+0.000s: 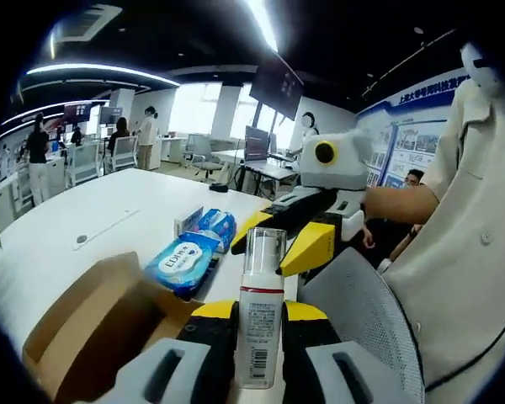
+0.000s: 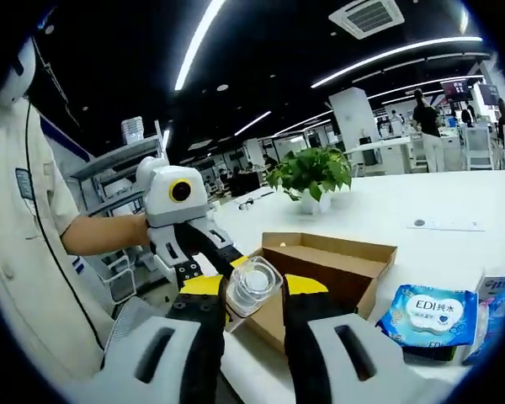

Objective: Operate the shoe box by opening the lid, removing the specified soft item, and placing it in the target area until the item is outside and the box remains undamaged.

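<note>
Two claws meeting over an open shoe box on a white bench.

Left claw (image 1: pixel 259 337) is gripping an upright spray bottle (image 1: pixel 260 311) above the brown shoe box (image 1: pixel 84 324), its lid open; blue wipes pack (image 1: pixel 183 263) is lying just beyond on the bench (image 1: pixel 93 219). Right claw (image 2: pixel 252 324) is standing narrowly parted around the bottle's clear cap (image 2: pixel 254 286), contact unclear; potted plant (image 2: pixel 310 175) farther off.

Brown cardboard shoe box (image 2: pixel 332 268); clear-capped white bottle (image 1: pixel 261 307); blue-and-white wipes pack (image 1: pixel 183 262); white table (image 1: pixel 109 219); yellow-and-black tool (image 1: pixel 261 337) jaws; green potted plant (image 2: pixel 310 175).
</note>
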`<state>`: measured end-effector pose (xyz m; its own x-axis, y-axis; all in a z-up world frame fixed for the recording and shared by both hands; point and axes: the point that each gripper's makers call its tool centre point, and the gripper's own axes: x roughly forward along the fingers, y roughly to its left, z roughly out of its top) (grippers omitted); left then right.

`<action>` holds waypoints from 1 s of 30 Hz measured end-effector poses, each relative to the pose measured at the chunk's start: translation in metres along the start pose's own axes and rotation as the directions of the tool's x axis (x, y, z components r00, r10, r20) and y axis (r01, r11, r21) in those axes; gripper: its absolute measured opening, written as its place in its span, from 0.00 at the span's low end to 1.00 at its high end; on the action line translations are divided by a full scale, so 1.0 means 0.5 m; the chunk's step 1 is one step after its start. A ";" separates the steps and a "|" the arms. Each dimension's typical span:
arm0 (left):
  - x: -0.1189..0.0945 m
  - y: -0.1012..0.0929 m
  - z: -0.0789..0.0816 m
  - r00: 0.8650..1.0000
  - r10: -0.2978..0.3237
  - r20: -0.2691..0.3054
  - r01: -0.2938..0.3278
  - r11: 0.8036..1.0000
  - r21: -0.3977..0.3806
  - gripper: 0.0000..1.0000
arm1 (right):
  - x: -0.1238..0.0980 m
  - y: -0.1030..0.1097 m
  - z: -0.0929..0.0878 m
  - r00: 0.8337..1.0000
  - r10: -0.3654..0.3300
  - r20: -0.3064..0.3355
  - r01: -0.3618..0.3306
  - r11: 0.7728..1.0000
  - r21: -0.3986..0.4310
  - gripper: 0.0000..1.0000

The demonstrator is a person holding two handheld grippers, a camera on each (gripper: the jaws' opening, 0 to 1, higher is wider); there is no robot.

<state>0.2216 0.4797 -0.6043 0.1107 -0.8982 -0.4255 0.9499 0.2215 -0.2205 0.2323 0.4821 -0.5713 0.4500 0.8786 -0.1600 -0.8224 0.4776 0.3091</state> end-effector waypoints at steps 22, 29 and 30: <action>0.017 0.023 -0.010 0.998 0.060 -0.021 -0.058 0.996 0.072 0.22 | 0.010 -0.017 0.000 0.998 -0.030 -0.055 0.025 0.997 -0.074 0.19; 0.006 0.045 -0.018 0.994 0.110 -0.024 -0.107 0.991 0.075 0.30 | 0.012 -0.040 0.008 0.997 -0.043 -0.062 0.037 0.995 -0.092 0.19; 0.001 0.050 -0.021 0.993 0.119 -0.027 -0.117 0.991 0.069 0.31 | 0.011 -0.045 0.010 0.997 -0.046 -0.064 0.040 0.994 -0.097 0.19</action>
<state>0.2426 0.4887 -0.6192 0.2149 -0.8550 -0.4720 0.9483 0.2983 -0.1086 0.2552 0.4764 -0.5743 0.4645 0.8542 -0.2337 -0.8337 0.5107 0.2099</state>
